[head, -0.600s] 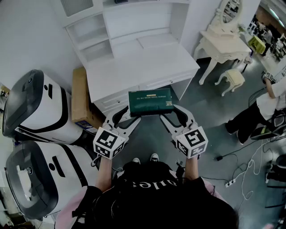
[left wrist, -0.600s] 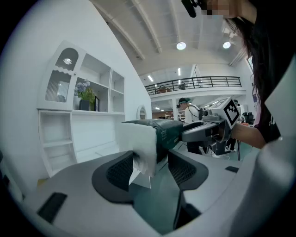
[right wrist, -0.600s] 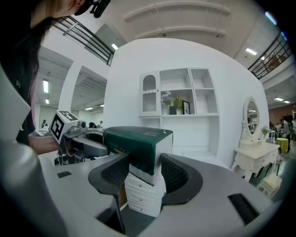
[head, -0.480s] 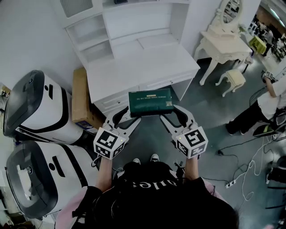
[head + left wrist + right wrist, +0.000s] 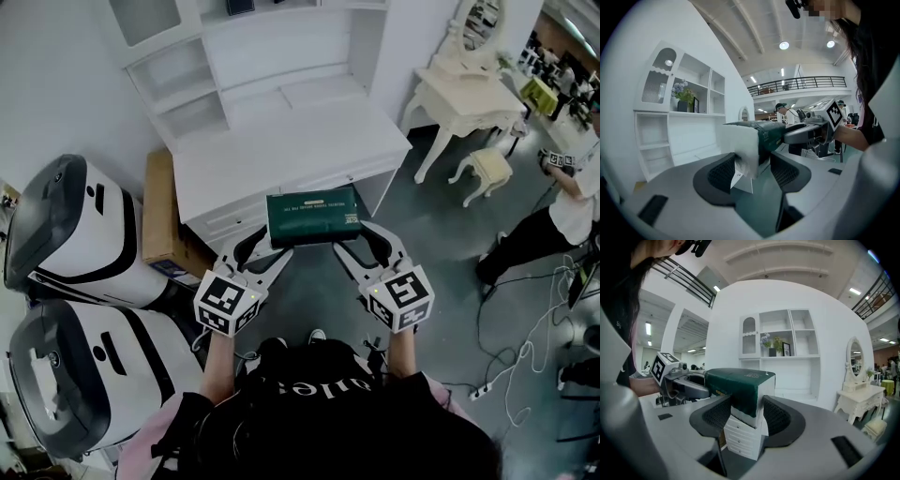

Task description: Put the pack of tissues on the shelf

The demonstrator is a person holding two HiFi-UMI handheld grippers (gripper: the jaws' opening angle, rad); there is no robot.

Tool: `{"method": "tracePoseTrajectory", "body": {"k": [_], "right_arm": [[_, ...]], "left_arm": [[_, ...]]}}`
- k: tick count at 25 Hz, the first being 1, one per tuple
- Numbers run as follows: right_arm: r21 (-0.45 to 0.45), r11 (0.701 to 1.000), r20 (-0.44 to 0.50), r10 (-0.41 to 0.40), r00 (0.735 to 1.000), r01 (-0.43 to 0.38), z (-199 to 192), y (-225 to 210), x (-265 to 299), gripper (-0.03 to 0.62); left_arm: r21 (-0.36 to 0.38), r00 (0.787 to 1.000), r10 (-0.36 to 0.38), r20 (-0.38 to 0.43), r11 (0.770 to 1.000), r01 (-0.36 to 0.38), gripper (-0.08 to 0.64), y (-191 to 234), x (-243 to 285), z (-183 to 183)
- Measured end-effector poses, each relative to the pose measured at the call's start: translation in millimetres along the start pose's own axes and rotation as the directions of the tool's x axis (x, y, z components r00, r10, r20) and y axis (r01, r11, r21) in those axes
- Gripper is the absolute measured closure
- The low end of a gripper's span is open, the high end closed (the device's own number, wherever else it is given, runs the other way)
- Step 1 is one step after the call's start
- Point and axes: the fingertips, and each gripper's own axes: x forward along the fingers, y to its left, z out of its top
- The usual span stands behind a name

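Note:
The dark green pack of tissues (image 5: 314, 214) hangs in the air before the white desk (image 5: 281, 141), held level between both grippers. My left gripper (image 5: 270, 242) is shut on its left end, my right gripper (image 5: 361, 236) on its right end. In the left gripper view the pack's white end (image 5: 743, 145) sits between the jaws of the left gripper (image 5: 752, 168). In the right gripper view the pack (image 5: 738, 380) fills the gap of the right gripper (image 5: 743, 416). The desk's hutch shelves (image 5: 183, 70) rise behind the desktop, with small items in the upper shelf (image 5: 780, 341).
Two white-and-black machines (image 5: 75, 234) stand at the left, with a cardboard box (image 5: 164, 206) beside the desk. A cream dressing table (image 5: 469, 89) and stool (image 5: 487, 164) are at the right, with a person (image 5: 553, 216) and floor cables (image 5: 525, 347) beyond.
The pack and both grippers have edged slightly forward toward the desk. Both grips are unchanged.

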Motion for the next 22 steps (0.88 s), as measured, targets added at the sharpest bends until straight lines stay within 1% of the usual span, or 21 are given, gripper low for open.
{"method": "tracePoseTrajectory", "body": {"k": [3, 9, 16, 22], "right_arm": [[0.005, 1.0, -0.002, 0.004, 1.0, -0.004, -1, -27, -12, 0.353], [0.019, 1.0, -0.008, 0.005, 1.0, -0.005, -7, -43, -14, 0.353], [0.051, 0.999, -0.01, 0.01, 1.0, -0.009, -14, -59, 13, 0.353], [0.051, 0.999, -0.022, -0.009, 1.0, 0.01, -5, -96, 51, 0.353]], "left_arm": [[-0.002, 1.0, 0.003, 0.0, 1.0, -0.003, 0.313, -14, 25, 9], [-0.009, 1.0, 0.001, -0.014, 1.0, -0.001, 0.313, -18, 41, 7], [-0.007, 0.999, -0.001, -0.032, 1.0, 0.001, 0.313, 6, 60, -1], [-0.015, 1.0, -0.018, -0.019, 1.0, 0.017, 0.313, 44, 100, 5]]}}
